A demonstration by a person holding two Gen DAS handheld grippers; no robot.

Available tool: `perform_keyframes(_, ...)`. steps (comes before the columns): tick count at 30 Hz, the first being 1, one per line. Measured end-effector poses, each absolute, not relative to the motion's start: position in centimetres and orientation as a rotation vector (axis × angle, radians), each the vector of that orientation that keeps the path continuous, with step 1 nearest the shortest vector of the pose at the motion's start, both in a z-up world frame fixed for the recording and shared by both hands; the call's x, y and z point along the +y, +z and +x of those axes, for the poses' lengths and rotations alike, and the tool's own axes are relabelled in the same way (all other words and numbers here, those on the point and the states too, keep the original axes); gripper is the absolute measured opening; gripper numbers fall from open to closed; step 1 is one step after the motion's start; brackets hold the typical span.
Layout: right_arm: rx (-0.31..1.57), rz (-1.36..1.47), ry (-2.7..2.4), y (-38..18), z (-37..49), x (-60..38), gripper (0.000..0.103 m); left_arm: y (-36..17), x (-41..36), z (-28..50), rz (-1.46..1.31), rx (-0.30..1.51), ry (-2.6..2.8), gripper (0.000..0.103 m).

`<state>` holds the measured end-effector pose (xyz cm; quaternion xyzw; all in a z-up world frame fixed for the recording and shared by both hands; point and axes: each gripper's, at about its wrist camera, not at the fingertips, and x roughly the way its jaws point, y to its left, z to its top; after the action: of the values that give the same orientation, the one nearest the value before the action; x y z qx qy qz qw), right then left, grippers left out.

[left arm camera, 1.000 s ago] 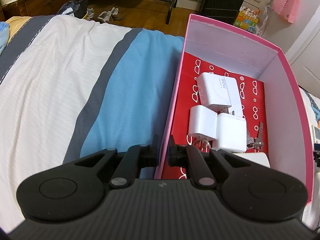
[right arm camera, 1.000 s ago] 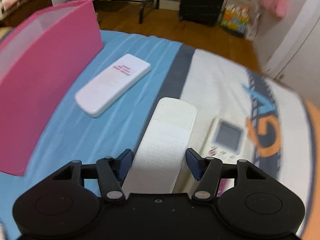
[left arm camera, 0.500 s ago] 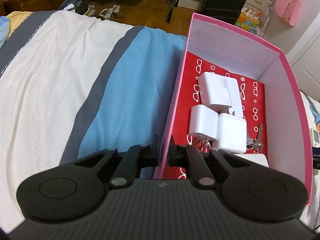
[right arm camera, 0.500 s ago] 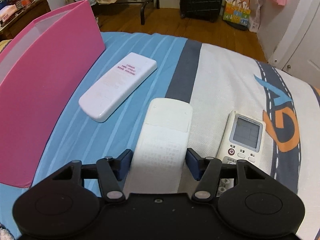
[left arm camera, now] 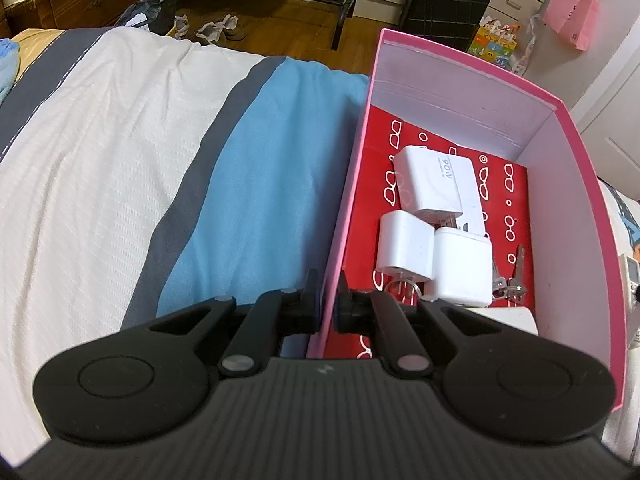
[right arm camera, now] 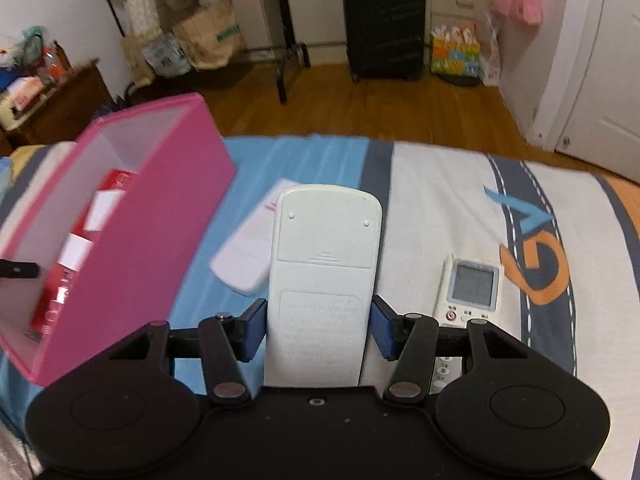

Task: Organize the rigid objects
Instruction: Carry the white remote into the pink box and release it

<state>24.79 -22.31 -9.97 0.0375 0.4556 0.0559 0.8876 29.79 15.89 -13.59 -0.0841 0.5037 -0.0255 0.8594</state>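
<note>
My left gripper (left arm camera: 329,300) is shut on the near left wall of the open pink box (left arm camera: 348,208), one pad on each side of it. On the box's red floor lie three white chargers (left arm camera: 436,184) and a bunch of keys (left arm camera: 514,280). My right gripper (right arm camera: 316,328) has a white remote (right arm camera: 324,248) between its blue pads (right arm camera: 254,330), back side up and lifted off the bed; the jaws are closing on it. The pink box (right arm camera: 152,232) stands to its left.
A second white remote (right arm camera: 248,256) lies on the blue stripe beside the box. A remote with a display (right arm camera: 472,288) lies to the right on the white sheet. Past the bed's far edge are wooden floor, a black suitcase (right arm camera: 384,28) and bags.
The right gripper has risen with the white remote, which left the bed, and has swung towards the pink box, whose inside now shows. The left gripper keeps its hold on the box wall.
</note>
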Motion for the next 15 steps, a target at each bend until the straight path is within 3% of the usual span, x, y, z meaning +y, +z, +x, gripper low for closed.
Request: perform_keyframes(15, 0.621, 0.175, 0.449, -1.0, 21.0, -15.7, 0.059, -13.7, 16.4, 29.9, -0.215, 1.066, -0.058, 0.006)
